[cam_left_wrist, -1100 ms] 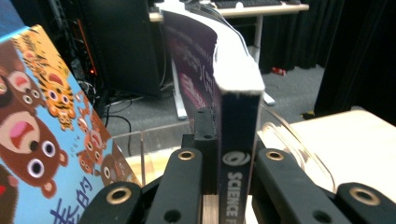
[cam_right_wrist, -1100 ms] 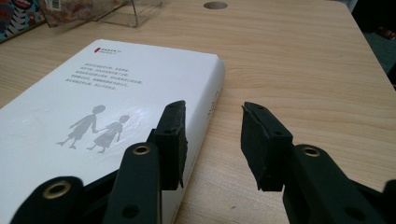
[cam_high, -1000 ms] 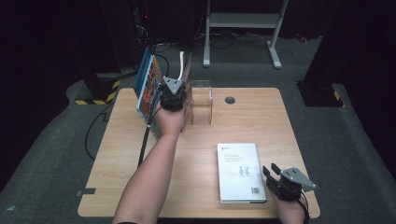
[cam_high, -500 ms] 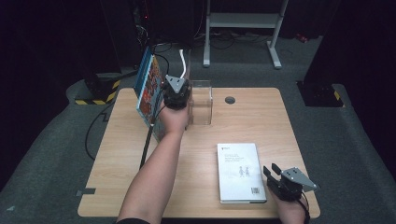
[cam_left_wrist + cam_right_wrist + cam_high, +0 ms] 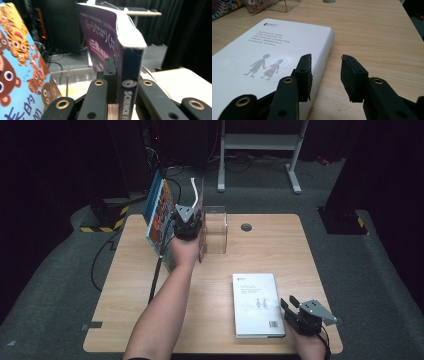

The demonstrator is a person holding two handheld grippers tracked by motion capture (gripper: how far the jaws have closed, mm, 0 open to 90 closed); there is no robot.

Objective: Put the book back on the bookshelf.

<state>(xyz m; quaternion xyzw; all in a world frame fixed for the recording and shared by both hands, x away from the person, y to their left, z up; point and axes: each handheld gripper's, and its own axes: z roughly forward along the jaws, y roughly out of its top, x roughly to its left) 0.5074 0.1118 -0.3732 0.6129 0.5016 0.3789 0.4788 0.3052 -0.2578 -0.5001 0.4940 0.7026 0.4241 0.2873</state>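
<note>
Black curtains backed the wooden table [image 5: 280, 245], where the left gripper [image 5: 187, 222] clamped a purple book [image 5: 117, 50] upright (beside a clear box [image 5: 216, 229]), while the right gripper [image 5: 300, 312] rested half-open, empty, beside a white book [image 5: 256, 304].

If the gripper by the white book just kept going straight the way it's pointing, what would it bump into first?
Probably the white book itself: the right gripper straddles the book's near right corner, one jaw over the cover, the other over bare table. Past that corner the way looks free along the book's edge, though depth is hard to judge.
</note>
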